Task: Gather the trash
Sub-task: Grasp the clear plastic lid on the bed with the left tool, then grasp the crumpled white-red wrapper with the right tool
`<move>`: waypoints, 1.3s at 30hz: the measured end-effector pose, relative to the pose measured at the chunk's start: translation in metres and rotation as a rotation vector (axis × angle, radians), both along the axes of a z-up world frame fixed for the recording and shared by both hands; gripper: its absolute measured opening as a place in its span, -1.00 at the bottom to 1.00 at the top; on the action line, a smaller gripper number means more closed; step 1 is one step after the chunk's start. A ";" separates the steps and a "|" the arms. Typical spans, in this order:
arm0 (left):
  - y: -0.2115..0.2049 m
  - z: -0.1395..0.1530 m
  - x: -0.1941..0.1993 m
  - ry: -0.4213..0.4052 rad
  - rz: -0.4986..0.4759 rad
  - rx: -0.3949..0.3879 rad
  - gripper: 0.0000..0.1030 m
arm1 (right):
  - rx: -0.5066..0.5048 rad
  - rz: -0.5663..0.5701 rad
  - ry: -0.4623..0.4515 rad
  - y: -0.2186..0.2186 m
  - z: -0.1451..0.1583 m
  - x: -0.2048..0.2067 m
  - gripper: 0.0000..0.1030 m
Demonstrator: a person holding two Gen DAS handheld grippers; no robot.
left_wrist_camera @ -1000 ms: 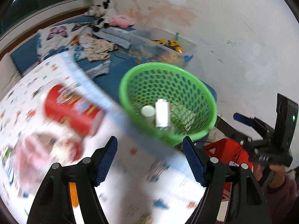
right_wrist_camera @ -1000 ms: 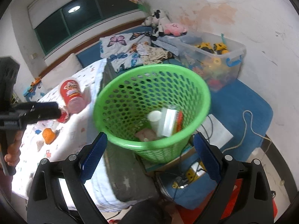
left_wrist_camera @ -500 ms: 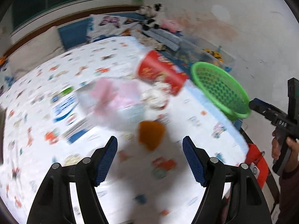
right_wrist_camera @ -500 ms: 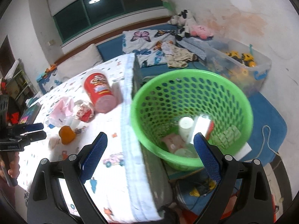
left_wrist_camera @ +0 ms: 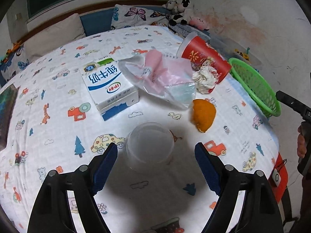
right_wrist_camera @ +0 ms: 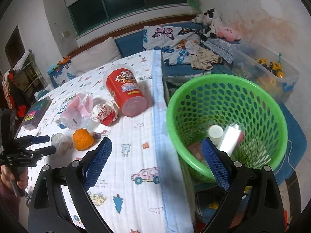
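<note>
Your left tongs (left_wrist_camera: 156, 162) have just been opening and hover wide over a clear plastic cup (left_wrist_camera: 149, 145), its pads clear of it. Your right tongs (right_wrist_camera: 156, 162) gape empty. Farther: orange peel (left_wrist_camera: 204, 114), milk carton (left_wrist_camera: 108, 85), red can (left_wrist_camera: 206, 60); green basket (right_wrist_camera: 229, 120) right.

Butterfly pillow (left_wrist_camera: 136, 16) beside plush toys (left_wrist_camera: 179, 12); toy bin (right_wrist_camera: 272, 71) near wall.

You have: 1 milk carton (left_wrist_camera: 108, 85) | 1 red canister (left_wrist_camera: 206, 59) | 1 clear cup (left_wrist_camera: 149, 145) | 1 green basket (right_wrist_camera: 227, 124) | 1 orange peel (left_wrist_camera: 204, 114) | 2 grippers: left gripper (left_wrist_camera: 155, 165), right gripper (right_wrist_camera: 155, 161)
</note>
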State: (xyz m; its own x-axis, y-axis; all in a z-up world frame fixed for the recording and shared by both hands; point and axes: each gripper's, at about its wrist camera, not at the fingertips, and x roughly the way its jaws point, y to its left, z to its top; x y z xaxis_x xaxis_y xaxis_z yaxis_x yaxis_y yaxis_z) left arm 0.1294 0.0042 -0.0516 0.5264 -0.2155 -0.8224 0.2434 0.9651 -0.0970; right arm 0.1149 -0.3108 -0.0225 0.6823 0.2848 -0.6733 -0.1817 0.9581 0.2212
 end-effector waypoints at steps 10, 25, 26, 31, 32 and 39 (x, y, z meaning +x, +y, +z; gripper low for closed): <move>0.002 -0.016 0.014 0.023 -0.005 -0.013 0.40 | -0.001 0.017 0.022 0.007 -0.007 0.005 0.80; 0.004 -0.019 0.015 0.009 -0.018 -0.024 0.10 | -0.010 0.079 0.031 0.032 -0.009 0.011 0.80; 0.004 -0.019 0.015 0.009 -0.016 -0.026 0.10 | -0.011 0.086 0.032 0.035 -0.010 0.012 0.80; 0.010 -0.009 0.010 -0.007 -0.003 -0.044 0.10 | -0.007 0.126 0.040 0.050 -0.011 0.017 0.80; 0.012 -0.007 0.010 -0.011 -0.001 -0.047 0.10 | -0.005 0.138 0.042 0.053 -0.012 0.018 0.80; 0.025 0.004 0.001 -0.027 0.016 -0.064 0.10 | -0.014 0.203 0.052 0.083 -0.018 0.029 0.77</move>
State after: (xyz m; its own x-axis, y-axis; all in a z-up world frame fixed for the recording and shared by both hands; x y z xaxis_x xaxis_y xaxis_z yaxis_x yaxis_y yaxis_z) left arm 0.1309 0.0290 -0.0474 0.5522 -0.2585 -0.7926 0.2315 0.9609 -0.1520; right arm 0.1437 -0.2283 -0.0410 0.5762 0.4037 -0.7107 -0.3605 0.9059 0.2222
